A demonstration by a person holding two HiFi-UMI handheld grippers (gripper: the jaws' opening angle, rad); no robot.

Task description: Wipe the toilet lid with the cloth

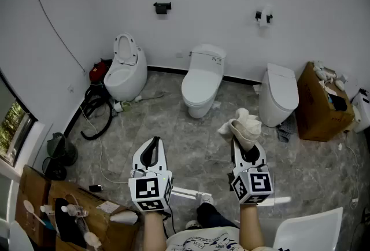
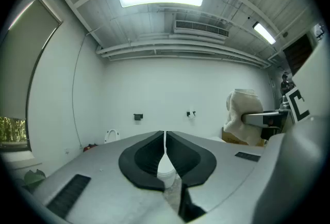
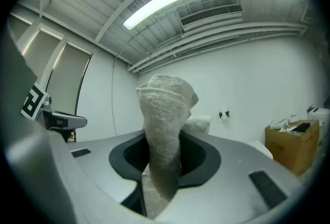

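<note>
Above the floor [image 1: 173,134], well apart from the closed toilet lid [image 1: 203,79] ahead, the right gripper [image 1: 245,146] pinches the cloth [image 1: 241,124] upright, evidently carried ready for wiping. The left gripper [image 1: 151,144], jaws pressed together on nothing, appears held clear.

Lower end of the cloth [image 1: 241,124] hidden inside the right tongs [image 1: 246,150].
</note>
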